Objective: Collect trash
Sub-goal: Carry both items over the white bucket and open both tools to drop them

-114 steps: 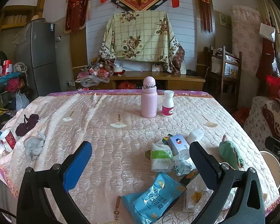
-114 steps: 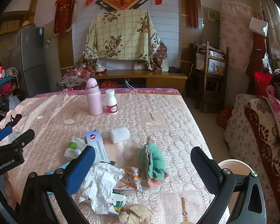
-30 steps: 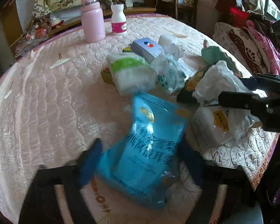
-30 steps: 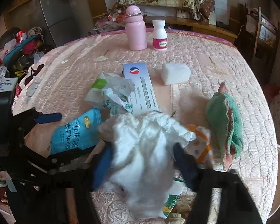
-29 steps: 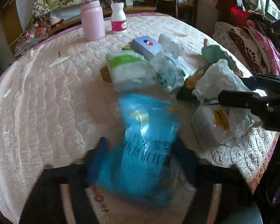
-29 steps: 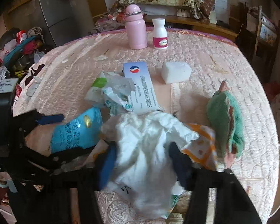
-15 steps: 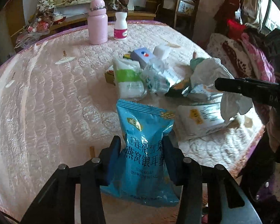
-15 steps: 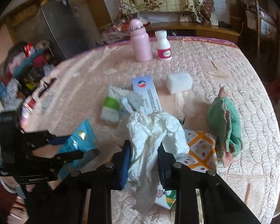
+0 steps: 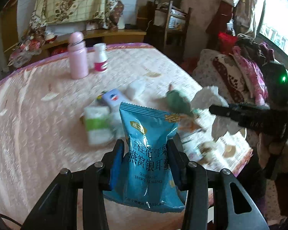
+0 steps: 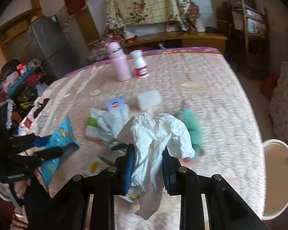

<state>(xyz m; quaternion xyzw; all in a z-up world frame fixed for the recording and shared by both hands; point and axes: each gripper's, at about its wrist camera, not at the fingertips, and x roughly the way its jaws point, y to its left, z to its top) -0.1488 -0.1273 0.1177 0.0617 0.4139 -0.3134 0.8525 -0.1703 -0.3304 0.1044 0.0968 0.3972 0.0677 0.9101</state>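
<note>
1. Blue snack bag [image 9: 150, 153] is sitting upright between the two fingers of the left gripper [image 9: 146, 161], which is clamping it at the middle — its crimped top is sticking up past the fingertips, and it is hanging clear above the quilted table [image 9: 28, 134].
2. White crumpled paper [image 10: 157, 134] is being pinched by the right gripper [image 10: 148, 169]; the wad is billowing out above the fingers and a tail is drooping below them.
3. Other litter is lying on the table under both — a green-and-white pack [image 9: 97, 126], a blue-and-white box [image 10: 118, 108] and a green cloth [image 10: 192, 122].
4. Far across the table a pink bottle [image 10: 119, 64] and a white bottle [image 10: 140, 64] are standing side by side.
5. Off the table's right edge a white bin [image 10: 278, 178] is showing.
</note>
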